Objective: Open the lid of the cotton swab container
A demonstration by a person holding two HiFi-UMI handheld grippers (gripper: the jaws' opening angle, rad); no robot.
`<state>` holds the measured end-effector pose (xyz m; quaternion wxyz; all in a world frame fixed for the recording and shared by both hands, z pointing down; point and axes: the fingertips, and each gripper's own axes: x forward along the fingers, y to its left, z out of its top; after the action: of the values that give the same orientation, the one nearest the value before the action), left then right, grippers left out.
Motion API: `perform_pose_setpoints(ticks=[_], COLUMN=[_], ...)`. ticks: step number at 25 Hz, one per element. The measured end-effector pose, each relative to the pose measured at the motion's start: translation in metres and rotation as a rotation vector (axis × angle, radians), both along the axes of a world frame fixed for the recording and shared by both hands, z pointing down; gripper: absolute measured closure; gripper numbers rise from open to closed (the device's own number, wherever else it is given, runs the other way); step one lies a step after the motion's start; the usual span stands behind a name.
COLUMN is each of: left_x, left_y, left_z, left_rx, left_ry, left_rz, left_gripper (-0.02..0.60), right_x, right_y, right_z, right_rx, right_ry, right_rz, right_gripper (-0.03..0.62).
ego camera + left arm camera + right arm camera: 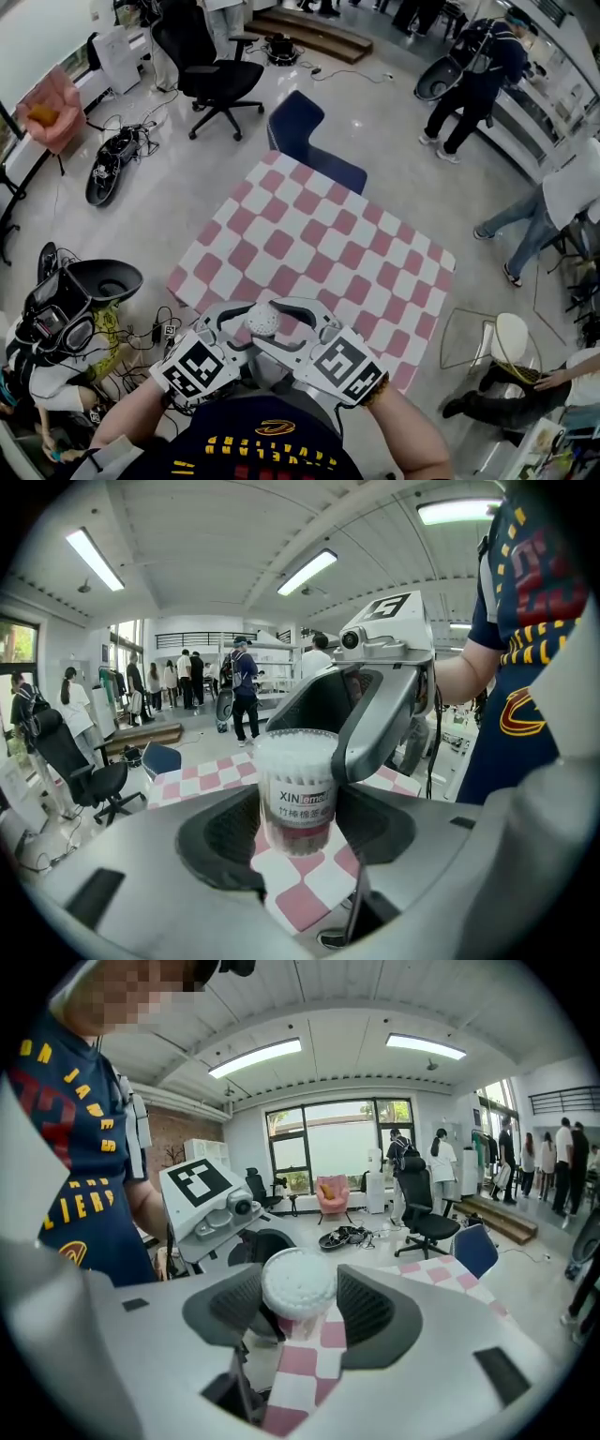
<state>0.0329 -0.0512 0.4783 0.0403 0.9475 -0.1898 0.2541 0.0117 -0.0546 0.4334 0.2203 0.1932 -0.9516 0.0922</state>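
Clear cylindrical plastic cotton swab container (298, 794), white label, is clamped upright by its body in left gripper (296, 834), held over near edge of pink-and-white checked table (319, 234). Its round lid (298, 1283) is straddled by right gripper (300, 1309), jaws spread wide, pads just beside it

My head camera looked steeply down from above, the checkered table (319, 234) mid-frame. Each gripper camera sat close behind its own jaws, facing the other; both shared the cotton swab container (296, 785) at centre.
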Motion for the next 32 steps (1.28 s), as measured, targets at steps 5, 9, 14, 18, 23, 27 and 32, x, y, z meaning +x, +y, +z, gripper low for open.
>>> perform_pose_setpoints(ticks=[5, 9, 14, 18, 23, 27, 32], left_x=[0.000, -0.002, -0.004, -0.006, -0.009, -0.008, -0.009], left_y=[0.006, 0.005, 0.003, 0.006, 0.007, 0.010, 0.011], left_z=[0.010, 0.014, 0.015, 0.019, 0.019, 0.020, 0.017], left_rx=[-0.018, -0.019, 0.009, 0.007, 0.024, 0.019, 0.001], left_ry=[0.014, 0.031, 0.038, 0.043, 0.035, 0.044, 0.066], left_rz=[0.008, 0.009, -0.001, 0.005, 0.019, 0.023, 0.018], left_gripper=[0.328, 0.328, 0.328, 0.328, 0.328, 0.328, 0.328], right_x=[0.000, -0.003, -0.004, -0.004, -0.005, -0.004, -0.003], right_y=[0.003, 0.002, 0.000, 0.002, 0.002, 0.003, 0.003], right_z=[0.009, 0.014, 0.017, 0.023, 0.024, 0.025, 0.023], right_rx=[-0.038, -0.047, -0.087, -0.129, -0.189, -0.243, -0.286], right_ry=[0.008, 0.025, 0.008, 0.001, -0.017, -0.041, -0.061], right_rz=[0.005, 0.003, 0.017, 0.023, 0.025, 0.032, 0.032], right_gripper=[0.339, 0.339, 0.339, 0.339, 0.341, 0.344, 0.344])
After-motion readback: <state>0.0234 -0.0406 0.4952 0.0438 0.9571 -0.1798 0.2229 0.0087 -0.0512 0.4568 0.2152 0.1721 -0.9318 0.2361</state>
